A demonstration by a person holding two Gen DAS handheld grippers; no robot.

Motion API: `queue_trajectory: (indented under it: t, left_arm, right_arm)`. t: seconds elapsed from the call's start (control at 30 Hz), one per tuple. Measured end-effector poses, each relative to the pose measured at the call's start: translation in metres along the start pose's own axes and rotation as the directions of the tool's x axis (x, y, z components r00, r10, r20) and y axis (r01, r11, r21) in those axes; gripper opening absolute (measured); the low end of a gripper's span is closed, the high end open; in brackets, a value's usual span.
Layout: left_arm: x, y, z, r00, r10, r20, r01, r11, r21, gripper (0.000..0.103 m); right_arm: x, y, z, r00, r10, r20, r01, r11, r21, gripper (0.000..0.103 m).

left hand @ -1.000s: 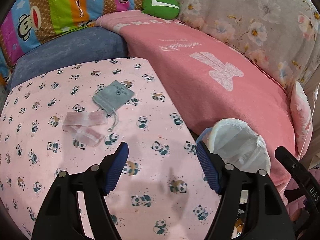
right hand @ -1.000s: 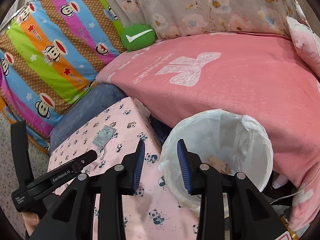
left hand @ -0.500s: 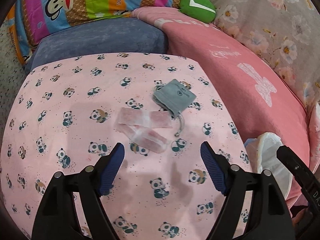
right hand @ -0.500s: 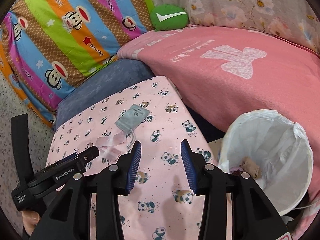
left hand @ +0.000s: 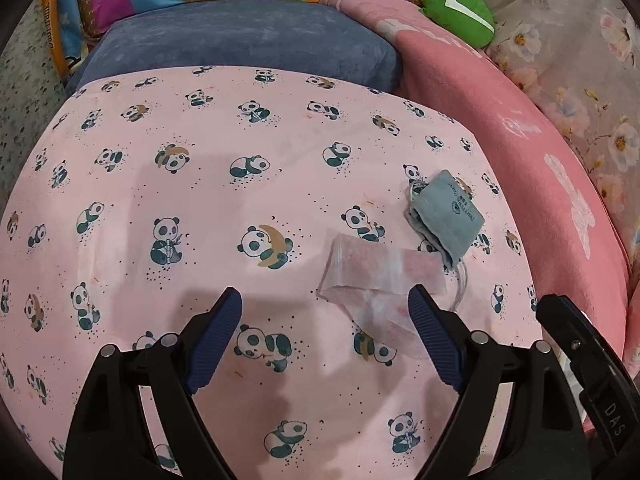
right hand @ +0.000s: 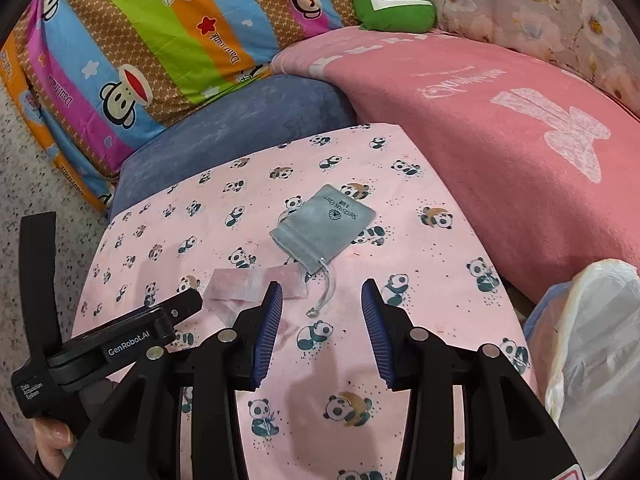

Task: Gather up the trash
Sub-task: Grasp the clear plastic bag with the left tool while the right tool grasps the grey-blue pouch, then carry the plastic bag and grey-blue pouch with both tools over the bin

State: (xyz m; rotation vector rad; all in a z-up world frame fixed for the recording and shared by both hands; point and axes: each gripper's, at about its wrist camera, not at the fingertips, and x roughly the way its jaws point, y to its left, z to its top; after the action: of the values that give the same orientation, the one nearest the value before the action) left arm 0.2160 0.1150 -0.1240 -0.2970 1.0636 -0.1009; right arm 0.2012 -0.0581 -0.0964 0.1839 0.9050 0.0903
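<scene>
A clear plastic wrapper (left hand: 380, 276) lies on the pink panda-print table cover (left hand: 240, 184), beside a grey drawstring pouch (left hand: 450, 216). My left gripper (left hand: 324, 328) is open and empty, its right finger close to the wrapper's near edge. In the right wrist view the wrapper (right hand: 248, 286) and the pouch (right hand: 324, 232) lie just ahead of my right gripper (right hand: 320, 312), which is open and empty. The white-lined trash bin (right hand: 592, 344) stands at the table's right edge.
A blue cushion (left hand: 240, 48) borders the table at the back, a pink blanket (right hand: 500, 128) on the right. A striped monkey-print pillow (right hand: 160, 32) and a green cushion (right hand: 394, 6) lie behind. The left gripper's body (right hand: 120, 344) shows at lower left in the right wrist view.
Both grippers have swung left, from the trash bin toward the wrapper and pouch, and moved closer to the table. Both stayed open.
</scene>
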Motion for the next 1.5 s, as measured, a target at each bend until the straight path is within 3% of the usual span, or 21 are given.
queue_trajectory:
  t: [0.17, 0.33, 0.47, 0.67, 0.8, 0.9, 1.07, 1.5]
  left_arm:
    - [0.015, -0.005, 0.008, 0.999, -0.024, -0.033, 0.024, 1.000, 0.007, 0.077]
    - [0.027, 0.001, 0.012, 0.996, -0.045, -0.075, 0.045, 0.999, -0.011, 0.059]
    - [0.029, 0.003, 0.011, 0.996, -0.044, -0.080, 0.044, 0.999, 0.000, 0.053]
    - [0.031, 0.000, 0.012, 0.995, -0.055, -0.083, 0.058, 0.998, 0.025, 0.036]
    - [0.032, -0.001, 0.012, 0.993, -0.077, -0.090, 0.080, 0.996, 0.032, 0.025]
    - [0.030, -0.004, 0.011, 0.993, -0.081, -0.091, 0.085, 0.995, 0.046, 0.019]
    - [0.022, -0.011, 0.009, 0.993, -0.077, -0.086, 0.083, 0.994, 0.065, 0.014]
    - [-0.027, -0.052, 0.011, 0.995, -0.099, -0.005, 0.099, 0.986, 0.133, 0.011]
  right_arm:
    - [0.035, 0.009, 0.010, 1.000, -0.005, -0.014, 0.005, 1.000, -0.021, 0.047]
    - [0.063, 0.012, 0.017, 0.999, -0.024, -0.043, 0.022, 0.999, -0.048, 0.047]
    - [0.083, 0.011, 0.020, 0.997, -0.031, -0.065, 0.028, 0.998, -0.055, 0.047]
    - [0.108, 0.013, 0.021, 0.995, -0.034, -0.092, 0.028, 0.997, -0.067, 0.047]
    - [0.118, 0.014, 0.020, 0.994, -0.028, -0.103, 0.021, 0.997, -0.072, 0.042]
    - [0.121, 0.011, 0.019, 0.993, 0.012, -0.116, -0.019, 0.998, -0.058, 0.030]
    - [0.117, 0.013, 0.019, 0.990, 0.021, -0.136, -0.029, 0.998, -0.062, 0.013]
    - [0.029, -0.006, 0.016, 0.998, 0.066, 0.009, -0.066, 0.998, 0.005, 0.012]
